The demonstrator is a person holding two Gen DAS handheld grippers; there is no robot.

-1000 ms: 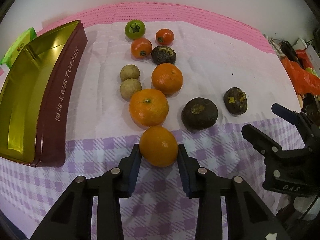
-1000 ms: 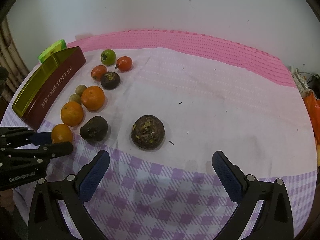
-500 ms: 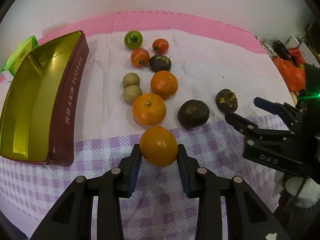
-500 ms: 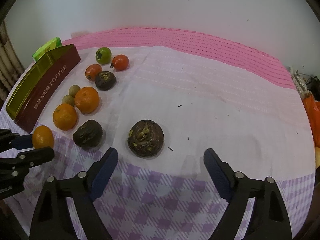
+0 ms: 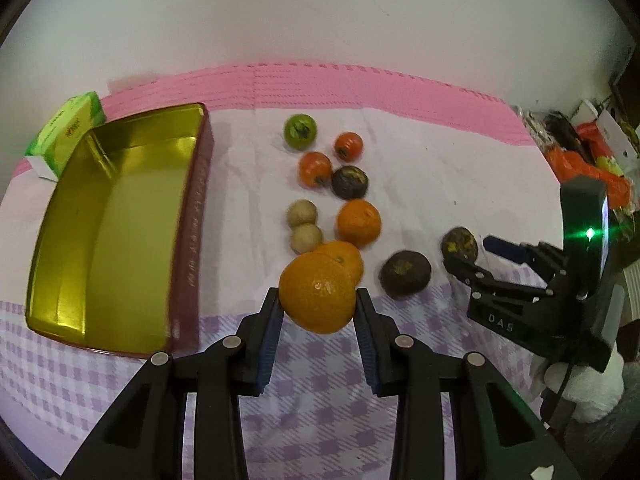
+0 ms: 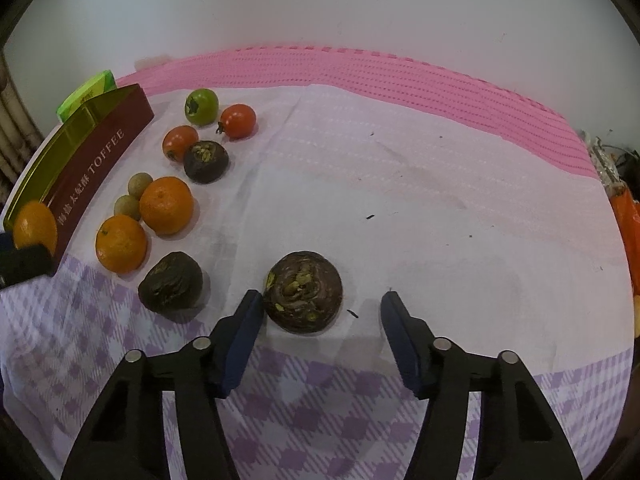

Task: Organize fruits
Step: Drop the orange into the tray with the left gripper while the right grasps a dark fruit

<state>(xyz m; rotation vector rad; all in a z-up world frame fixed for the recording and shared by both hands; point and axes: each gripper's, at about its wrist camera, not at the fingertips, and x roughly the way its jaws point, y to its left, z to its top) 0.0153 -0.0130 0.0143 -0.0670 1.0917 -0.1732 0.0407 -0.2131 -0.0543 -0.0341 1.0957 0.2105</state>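
- Since a second ago, the held orange [image 5: 318, 296] has been lifted off the checked cloth [image 5: 312, 392] by the left gripper [image 5: 318, 312]; it is now seen in front of a second orange [image 5: 347, 256] lying on the table.
- Left jaws are clenched on the held orange, one blue pad against each side.
- In the right wrist view the same orange [image 6: 35, 226] is seen raised beside the near end of the toffee tin [image 6: 92, 168].
- Toffee tin [image 5: 120, 232] is noted to the left of the fruit, open, its gold interior showing.
- Right gripper [image 6: 322, 308] has been brought closer to a dark round fruit [image 6: 304, 292]; its jaws are spread wide, the fruit sitting between the fingertips, nearer the left pad. Contact cannot be confirmed.
- A second dark fruit [image 6: 171, 282] is recorded just left of it, and a third [image 6: 206, 161] further back beside a red tomato [image 6: 180, 142].
- Two oranges [image 6: 166, 205] are left on the white cloth, touching or nearly so, with two small tan fruits [image 6: 127, 205] just behind them.
- A green tomato [image 6: 201, 106] and another red tomato [image 6: 238, 121] are set at the far end of the row.
- A green box [image 5: 66, 134] is seen behind the tin.
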